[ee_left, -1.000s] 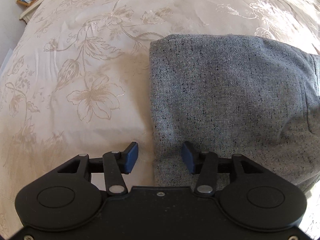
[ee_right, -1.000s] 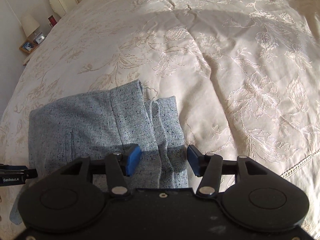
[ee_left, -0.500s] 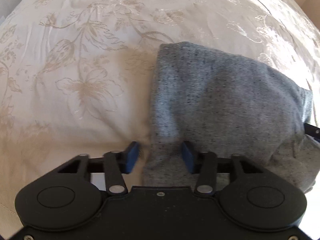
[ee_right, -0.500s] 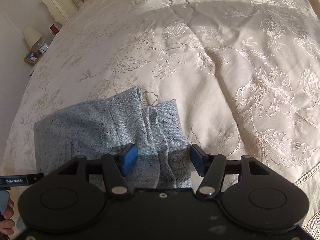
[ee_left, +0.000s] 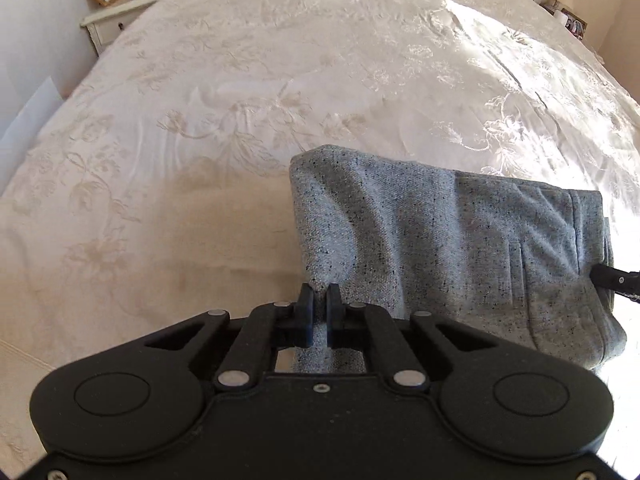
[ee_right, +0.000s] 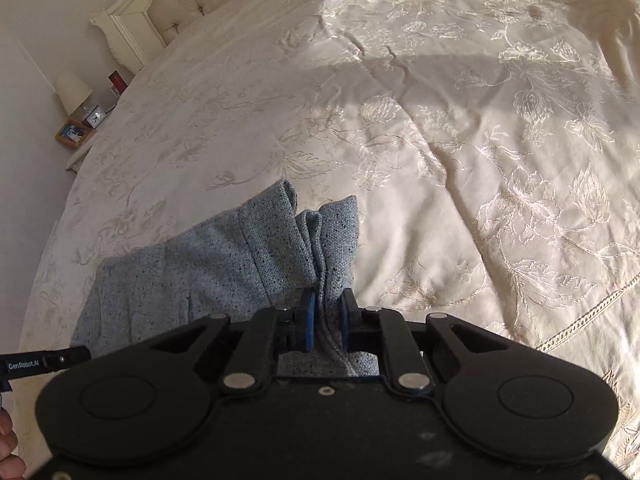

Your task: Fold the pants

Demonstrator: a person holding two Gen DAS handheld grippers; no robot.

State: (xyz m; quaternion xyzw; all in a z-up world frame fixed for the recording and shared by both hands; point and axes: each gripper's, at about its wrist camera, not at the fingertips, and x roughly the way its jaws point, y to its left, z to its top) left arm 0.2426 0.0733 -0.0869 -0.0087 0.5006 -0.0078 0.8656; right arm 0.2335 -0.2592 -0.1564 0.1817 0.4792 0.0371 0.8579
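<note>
**Operator:** I have both ends of the near edge. My left gripper point(ee_left: 318, 320) is pinched all but closed on a thin bit of the grey pants point(ee_left: 448, 248), right at their near left corner. The pants lie folded on the bed point(ee_left: 200, 160), running off toward three o'clock in my left view.

**Spotter:** And the right one?

**Operator:** The right gripper point(ee_right: 327, 320) is closing; its fingers point(ee_right: 307, 322) have the bunched waistband end between them, thick folds and what looks like the drawstring. The gap is wider there because there's more cloth. In that view the pants spread away toward nine o'clock, and I can see the other gripper's tip at the frame's left edge.

**Spotter:** So the next fold goes toward twelve?

**Operator:** That's my reading: carry the near edge up and over toward the far edge. To do it well I'd let the right fingers finish their squeeze first, then raise both hands together and level, keeping the edge taut between them so the middle doesn't sag.

**Spotter:** Risks?

**Operator:** The left pinch is shallow; a jerk could slip it. The right may catch only some layers.
</note>
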